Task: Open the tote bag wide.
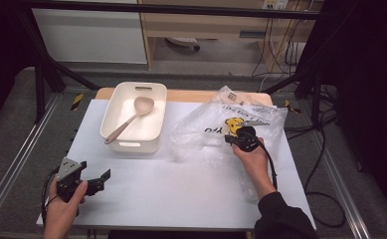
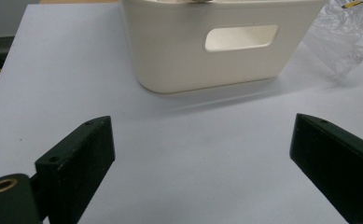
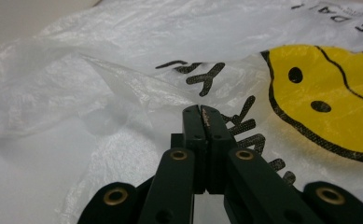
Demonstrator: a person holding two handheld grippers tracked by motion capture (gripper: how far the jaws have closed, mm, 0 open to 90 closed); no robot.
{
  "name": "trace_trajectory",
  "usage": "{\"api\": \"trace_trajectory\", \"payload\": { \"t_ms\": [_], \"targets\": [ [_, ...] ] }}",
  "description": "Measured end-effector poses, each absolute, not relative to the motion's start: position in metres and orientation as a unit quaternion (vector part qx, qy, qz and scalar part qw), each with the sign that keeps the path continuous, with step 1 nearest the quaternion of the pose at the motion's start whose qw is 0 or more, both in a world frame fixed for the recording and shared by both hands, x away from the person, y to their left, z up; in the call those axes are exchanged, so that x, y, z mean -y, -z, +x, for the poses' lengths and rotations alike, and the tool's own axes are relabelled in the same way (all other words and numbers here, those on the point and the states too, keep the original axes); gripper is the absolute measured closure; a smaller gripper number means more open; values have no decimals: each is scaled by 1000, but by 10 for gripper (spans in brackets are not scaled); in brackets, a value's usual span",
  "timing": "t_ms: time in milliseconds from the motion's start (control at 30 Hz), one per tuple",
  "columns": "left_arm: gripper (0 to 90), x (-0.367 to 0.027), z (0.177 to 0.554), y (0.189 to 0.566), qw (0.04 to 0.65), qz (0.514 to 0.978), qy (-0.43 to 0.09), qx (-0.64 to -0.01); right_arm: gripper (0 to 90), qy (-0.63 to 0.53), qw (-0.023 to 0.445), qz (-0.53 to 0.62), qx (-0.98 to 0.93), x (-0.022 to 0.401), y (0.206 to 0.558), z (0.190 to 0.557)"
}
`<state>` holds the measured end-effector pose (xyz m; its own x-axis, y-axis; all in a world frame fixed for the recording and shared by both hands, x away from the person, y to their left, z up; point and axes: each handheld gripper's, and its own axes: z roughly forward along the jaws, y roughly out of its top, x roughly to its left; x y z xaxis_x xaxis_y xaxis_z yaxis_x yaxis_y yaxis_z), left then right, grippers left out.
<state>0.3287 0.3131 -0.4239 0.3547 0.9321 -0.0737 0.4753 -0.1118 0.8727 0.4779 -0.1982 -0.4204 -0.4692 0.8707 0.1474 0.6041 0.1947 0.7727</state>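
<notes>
White surface [image 1: 181, 189] is carrying a cream bin [image 1: 131, 142] with a spoon [image 1: 131, 117] inside, upper left of centre. Right of centre, the right tongs [image 1: 241, 133] are pinching the clear plastic bag [image 1: 201, 129], clenched on its film. The left tongs [image 1: 99, 180] are waiting released at lower left. Bagging or lifting seems barely begun.

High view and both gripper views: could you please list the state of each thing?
plastic bag: crumpled, lying on table, pinched.
right hand-held gripper: shut on plastic bag.
left hand-held gripper: open, empty.
bin: upright, holding spoon.
spoon: leaning inside bin.
</notes>
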Motion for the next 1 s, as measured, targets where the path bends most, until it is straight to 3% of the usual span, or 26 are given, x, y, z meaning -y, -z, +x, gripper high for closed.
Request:
{"api": "trace_trajectory", "payload": {
  "t_ms": [233,467,700,1000],
  "targets": [
    [73,-305,327,410,456,687,-265,-499,900,-413,171,489,-750,197,399,476],
    [102,-268,327,389,487,694,-250,-467,900,-408,162,478,-760,187,389,470],
    [294,-206,336,396,477,741,-204,-426,900,-406,157,468,-769,176,395,465],
    [623,-114,360,418,456,795,-144,-372,900,-411,149,456,-775,168,399,452]
  ]
}}
